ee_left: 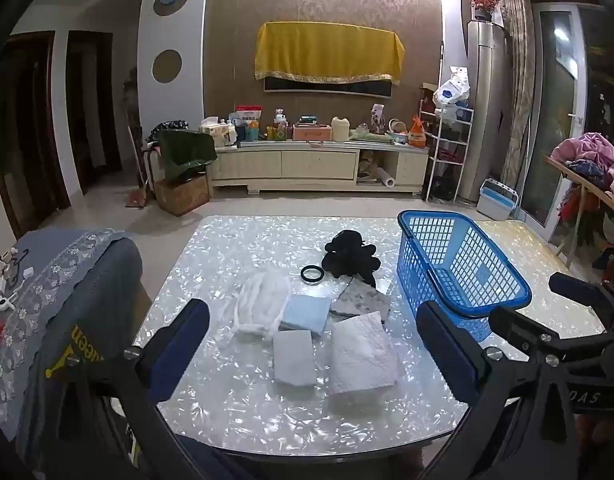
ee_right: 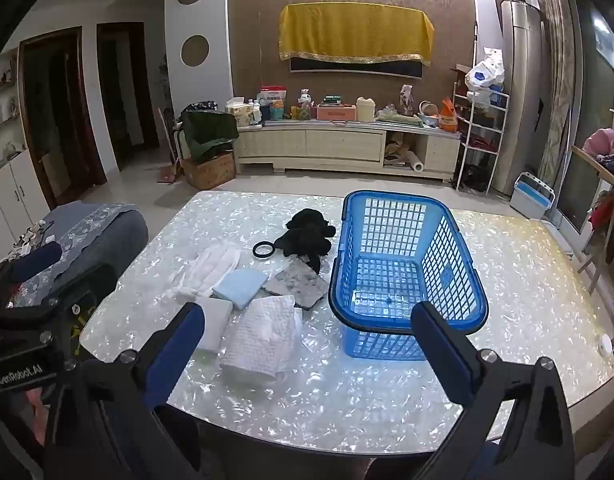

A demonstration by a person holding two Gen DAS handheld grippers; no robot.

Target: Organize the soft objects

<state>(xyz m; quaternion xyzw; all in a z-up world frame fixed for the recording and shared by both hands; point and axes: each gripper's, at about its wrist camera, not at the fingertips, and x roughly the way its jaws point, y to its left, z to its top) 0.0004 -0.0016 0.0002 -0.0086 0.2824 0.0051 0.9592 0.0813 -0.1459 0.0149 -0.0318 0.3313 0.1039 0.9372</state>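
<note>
Pearly table [ee_right: 387,400] with folded cloths [ee_right: 263,340] beside empty blue basket [ee_right: 407,208]

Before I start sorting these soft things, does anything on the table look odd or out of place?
One thing: a black rubber ring lies among the cloths, beside the black plush toy; it looks rigid, not soft. The blue plastic basket is empty and upright.

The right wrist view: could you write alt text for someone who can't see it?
An empty blue plastic lattice basket sits on a shiny pearl-patterned table beside a cluster of folded white and pale blue cloths, a black fabric bundle and a black ring. The right gripper hovers open in front.
</note>
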